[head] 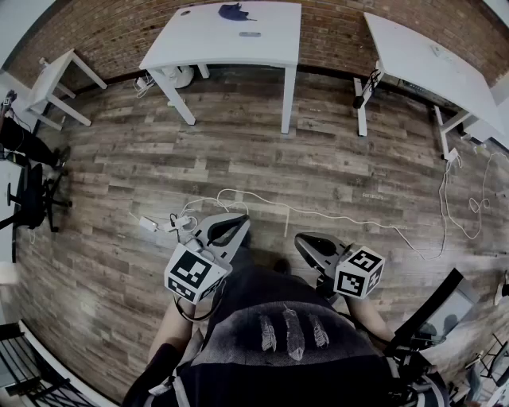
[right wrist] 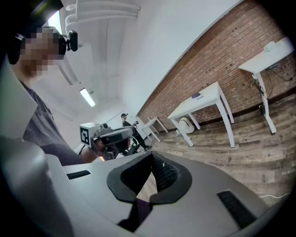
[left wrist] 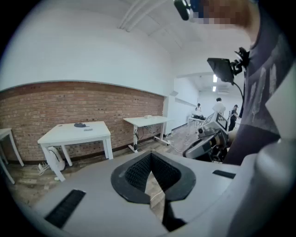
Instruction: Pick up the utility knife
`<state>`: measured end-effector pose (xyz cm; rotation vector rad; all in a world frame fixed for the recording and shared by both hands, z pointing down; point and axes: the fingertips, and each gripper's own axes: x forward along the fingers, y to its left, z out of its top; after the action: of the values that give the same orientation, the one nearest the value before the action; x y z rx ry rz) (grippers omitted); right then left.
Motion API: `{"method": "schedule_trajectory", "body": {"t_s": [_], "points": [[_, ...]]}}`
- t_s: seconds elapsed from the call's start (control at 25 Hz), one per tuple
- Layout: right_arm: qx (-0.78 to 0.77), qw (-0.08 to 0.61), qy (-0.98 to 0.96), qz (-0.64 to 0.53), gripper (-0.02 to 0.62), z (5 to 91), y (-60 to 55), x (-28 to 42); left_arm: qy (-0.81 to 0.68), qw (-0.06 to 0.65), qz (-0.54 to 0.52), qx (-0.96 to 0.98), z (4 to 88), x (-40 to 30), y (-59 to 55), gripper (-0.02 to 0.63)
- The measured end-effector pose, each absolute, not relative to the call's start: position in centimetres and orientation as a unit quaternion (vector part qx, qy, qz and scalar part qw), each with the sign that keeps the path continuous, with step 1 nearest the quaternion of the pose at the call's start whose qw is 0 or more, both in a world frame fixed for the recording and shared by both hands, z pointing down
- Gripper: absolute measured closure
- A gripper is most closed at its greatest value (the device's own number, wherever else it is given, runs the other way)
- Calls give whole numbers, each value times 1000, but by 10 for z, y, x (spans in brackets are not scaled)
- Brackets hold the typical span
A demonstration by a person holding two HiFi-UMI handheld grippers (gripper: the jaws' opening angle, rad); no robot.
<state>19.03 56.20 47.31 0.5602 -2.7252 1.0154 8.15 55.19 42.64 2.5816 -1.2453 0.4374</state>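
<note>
Far ahead stands a white table (head: 199, 48) against the brick wall. On it lie a dark blue thing (head: 233, 11) and a small grey flat item (head: 250, 34); which one is the utility knife is too small to tell. The same table (left wrist: 92, 135) and dark thing (left wrist: 79, 124) show in the left gripper view, and the table (right wrist: 208, 99) again in the right gripper view. My left gripper (head: 227, 226) and right gripper (head: 312, 242) are held close to the body over the wooden floor, far from the table. Both are shut with nothing between the jaws.
A white cable (head: 334, 216) and a power strip (head: 149, 224) lie on the floor just ahead. More white tables stand at the right (head: 433, 67) and left (head: 56, 79). A black chair (head: 32, 195) is at the left. People (left wrist: 218, 106) stand far off.
</note>
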Motion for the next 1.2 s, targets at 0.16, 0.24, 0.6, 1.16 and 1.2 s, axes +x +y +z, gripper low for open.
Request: {"method": "schedule_trajectory", "body": {"t_s": [0.16,0.24,0.6,1.16,1.2], "points": [[195,102,-916,337,597,473,541,149,-421,129,149,885,436,46,533,607],[198,109,-917,329,597,470,528,126,-420,132,139,887,436,26,521,607],[238,160,-906,310,597,474,477,47,-378,158,96,907,448,-47,465,607],[325,172,-861,350,597,490,425,63,-290,153,128,936,450,-16,411,607],[320,169,-863,352,597,490,421,70,-290,151,132,936,449,-7,410,607]]}}
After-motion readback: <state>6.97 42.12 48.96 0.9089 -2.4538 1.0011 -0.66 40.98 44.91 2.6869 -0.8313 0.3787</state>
